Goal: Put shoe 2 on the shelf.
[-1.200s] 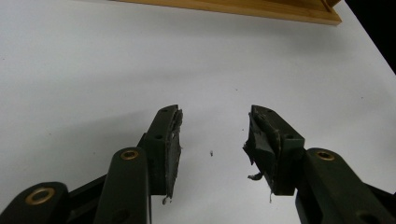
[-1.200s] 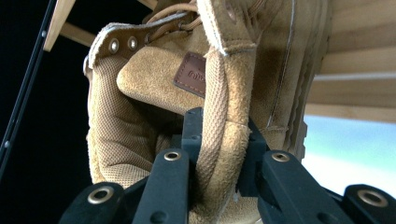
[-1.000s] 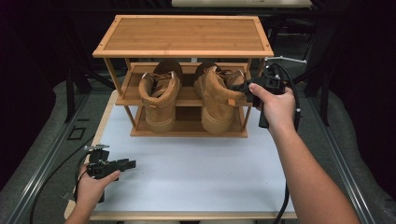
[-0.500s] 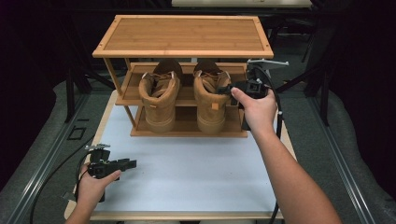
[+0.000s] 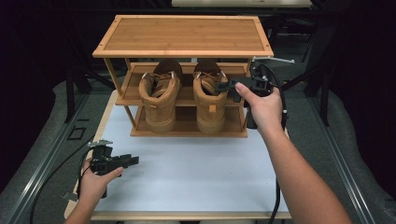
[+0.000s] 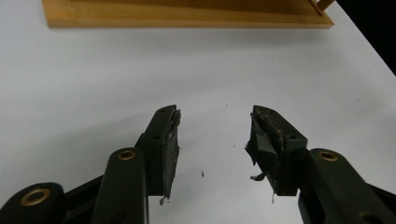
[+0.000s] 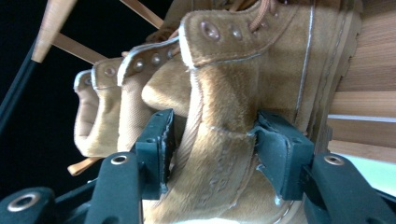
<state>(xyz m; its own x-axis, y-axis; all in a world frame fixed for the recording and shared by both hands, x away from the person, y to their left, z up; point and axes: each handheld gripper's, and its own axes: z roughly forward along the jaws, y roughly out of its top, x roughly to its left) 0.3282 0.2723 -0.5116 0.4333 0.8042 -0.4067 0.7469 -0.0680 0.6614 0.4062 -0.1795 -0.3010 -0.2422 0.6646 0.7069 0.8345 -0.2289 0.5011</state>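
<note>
Black tongs (image 6: 212,144), brass rivets, seemingly frayed pads (image 6: 261,140).

— What sits on the rack?

— Two tan suede boots (image 5: 159,100), side by side on the middle shelf of the bamboo shoe rack (image 5: 182,37), which stands at the far edge of the bench. Both are upright, heels toward the near edge, laces brown, metal eyelets along the collars.

— And the right boot (image 5: 210,98)?

— Its heel collar lies between the jaws of the right tongs (image 7: 210,149), pads at either side of the suede.
</note>
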